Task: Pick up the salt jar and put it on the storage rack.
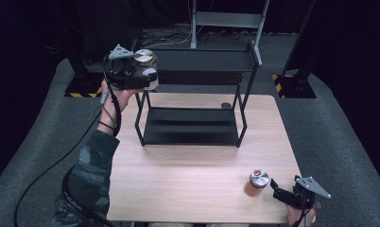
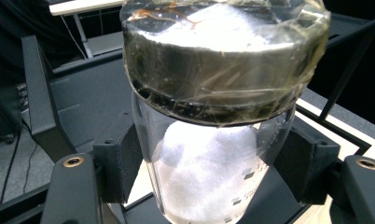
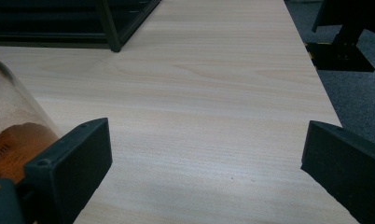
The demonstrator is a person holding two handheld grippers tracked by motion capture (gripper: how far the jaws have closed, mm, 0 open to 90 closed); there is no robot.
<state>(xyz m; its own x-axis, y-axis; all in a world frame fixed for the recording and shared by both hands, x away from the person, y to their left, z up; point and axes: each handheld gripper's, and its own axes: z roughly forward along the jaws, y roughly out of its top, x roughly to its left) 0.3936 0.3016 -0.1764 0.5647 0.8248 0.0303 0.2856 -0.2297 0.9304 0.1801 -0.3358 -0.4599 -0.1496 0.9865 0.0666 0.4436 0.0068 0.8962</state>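
The left gripper [image 1: 143,75] is raised at the far left, beside the top tier of the black shelf [image 1: 202,60]; its jaws are clamped on a glass jar of white powder [image 2: 209,177], held upright between them; the right gripper [image 1: 279,189] rests wide open and empty at the table's [image 1: 188,170] near right corner, just right of the jar of orange powder [image 1: 257,182].

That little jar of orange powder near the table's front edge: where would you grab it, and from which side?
Grip the jar of orange powder around its round glass body, below the metal lid, coming in level from its right. It stands upright, and the right hand-held gripper waits just beside it with jaws wide open and bare table around.
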